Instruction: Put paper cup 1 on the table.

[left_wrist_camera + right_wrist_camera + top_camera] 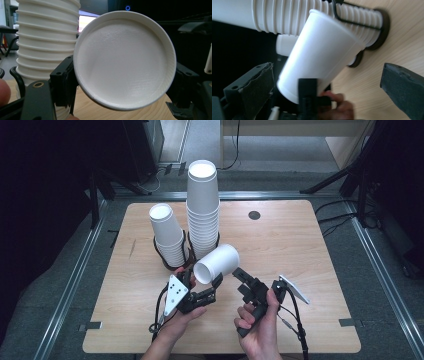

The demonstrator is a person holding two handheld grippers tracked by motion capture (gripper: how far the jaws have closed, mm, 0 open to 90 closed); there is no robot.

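Note:
A single white paper cup (217, 262) lies tilted above the table's front middle, with its base toward me. My left gripper (202, 279) is shut on its base end. In the left gripper view the cup's round bottom (125, 60) faces the camera, with a black jaw pressing on each side. My right gripper (244, 282) stands open just right of the cup. In the right gripper view the cup's wall (319, 55) lies between the wide-spread jaws of the right gripper (327, 82), and neither pad touches it.
Two stacks of white cups stand in black wire holders behind the held cup: a tall stack (202, 205) and a shorter stack (167, 235) to its left. The wooden table (290, 250) has a small black round plug (254, 215) at the back. Metal rails run along the floor beside it.

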